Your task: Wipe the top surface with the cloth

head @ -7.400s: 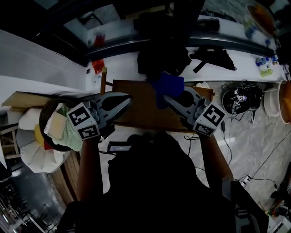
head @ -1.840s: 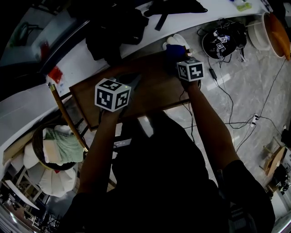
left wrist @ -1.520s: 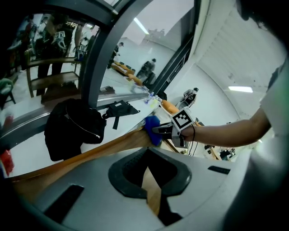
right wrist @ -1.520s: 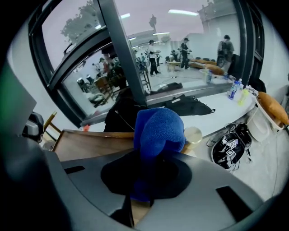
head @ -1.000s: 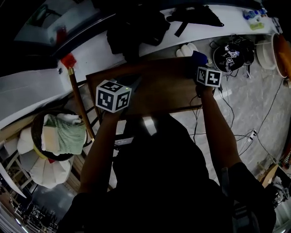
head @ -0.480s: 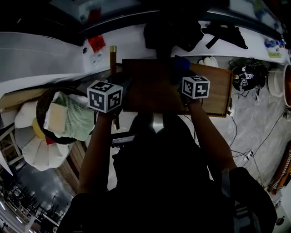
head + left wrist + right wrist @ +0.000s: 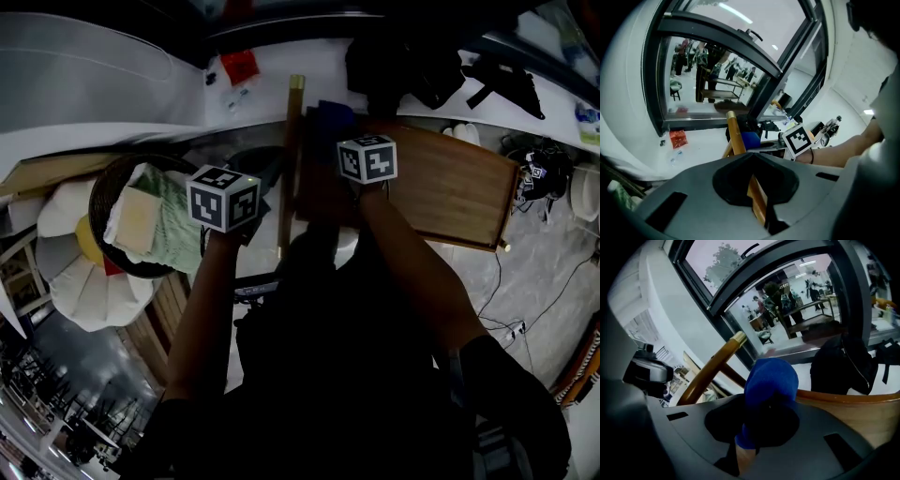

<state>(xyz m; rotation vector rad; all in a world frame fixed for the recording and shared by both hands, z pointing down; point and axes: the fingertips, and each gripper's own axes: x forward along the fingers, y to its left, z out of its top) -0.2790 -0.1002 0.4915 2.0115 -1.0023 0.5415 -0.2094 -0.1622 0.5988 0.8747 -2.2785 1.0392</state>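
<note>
Dark-framed windows [image 7: 740,56] are seen beyond the wooden top [image 7: 450,187], with a white ledge [image 7: 698,140] below them. A blue cloth [image 7: 771,380] is clamped between the jaws of the right gripper [image 7: 768,414] and is held at the left end of the wooden top, bunched above the jaw tips. The jaws of the left gripper [image 7: 750,157] are brought together at their tips just left of the wooden top, over a wooden pole [image 7: 736,133] that is glimpsed through their opening; whether the pole is gripped cannot be told. A basket [image 7: 95,216] of pale cloths [image 7: 150,220] is set further left of the wooden top.
</note>
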